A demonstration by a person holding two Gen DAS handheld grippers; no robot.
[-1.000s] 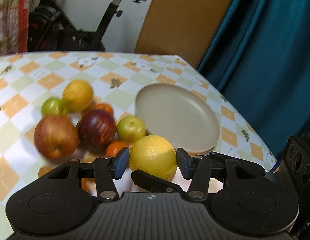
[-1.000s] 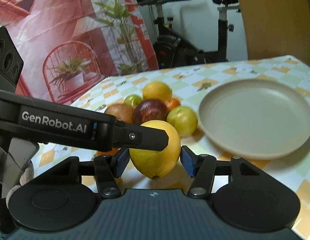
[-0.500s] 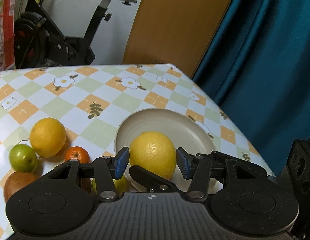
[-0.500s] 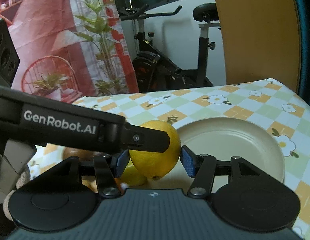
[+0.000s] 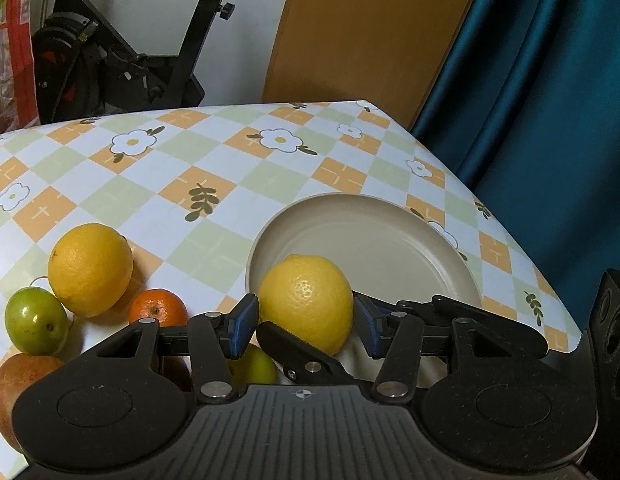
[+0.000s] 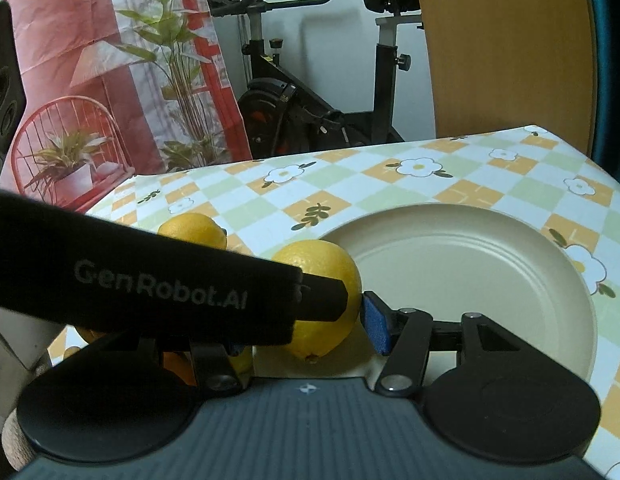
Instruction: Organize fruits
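Covering table [image 5: 238, 184] — checkered floral cloth [image 6: 450, 192]

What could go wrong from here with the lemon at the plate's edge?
1. The lemon sits between both tools at the near rim of the plate; released here, it might roll off toward the fruit beside it.
2. The left tool and right tool crowd the same lemon, with one finger crossing under it, so they could knock together on withdrawal.
3. Whether the lemon rests on the plate is unclear.

Two low, close wrist views, both facing the plate [image 5: 462, 276] [image 6: 566, 320].
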